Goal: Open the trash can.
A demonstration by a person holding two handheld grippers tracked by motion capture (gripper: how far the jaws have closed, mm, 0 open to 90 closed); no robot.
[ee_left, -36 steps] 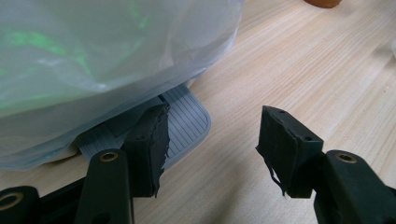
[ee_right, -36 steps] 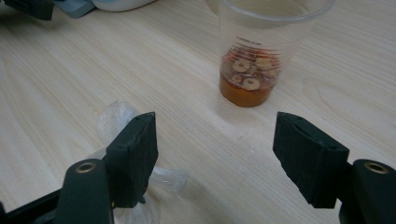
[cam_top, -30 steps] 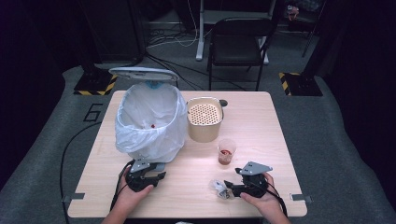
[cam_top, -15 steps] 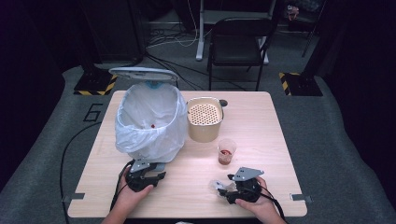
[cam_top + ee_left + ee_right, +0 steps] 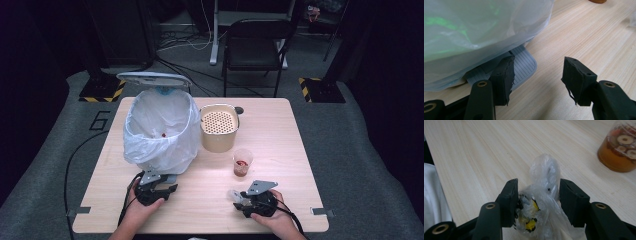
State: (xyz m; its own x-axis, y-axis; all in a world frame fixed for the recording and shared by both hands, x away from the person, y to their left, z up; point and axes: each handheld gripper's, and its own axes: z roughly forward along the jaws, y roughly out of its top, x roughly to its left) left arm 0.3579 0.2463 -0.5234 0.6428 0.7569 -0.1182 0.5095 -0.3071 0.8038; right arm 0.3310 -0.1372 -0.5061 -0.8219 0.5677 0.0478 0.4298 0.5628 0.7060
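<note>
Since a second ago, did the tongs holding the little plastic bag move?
Yes. The right tongs slid a little left along the table's near edge, away from the cup, and have just been closing on the small plastic bag.

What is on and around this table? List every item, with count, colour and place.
Table: one, light wood, centre.
Bin: one, lined with a white bag, table's left; grey pedal at its base.
Bin lid: one, pale, raised behind the bin.
Pot: one, cream, perforated top, right of the bin.
Cup: one, clear, brownish liquid with slices, front of the pot.
Plastic wrapper: one, clear with yellow and black print, between the right claw's jaws.
Chair: one, black, behind the table.
Left claw: black, jaws apart, beside the pedal.
Right claw: black, jaws have just been closing on the wrapper.
</note>
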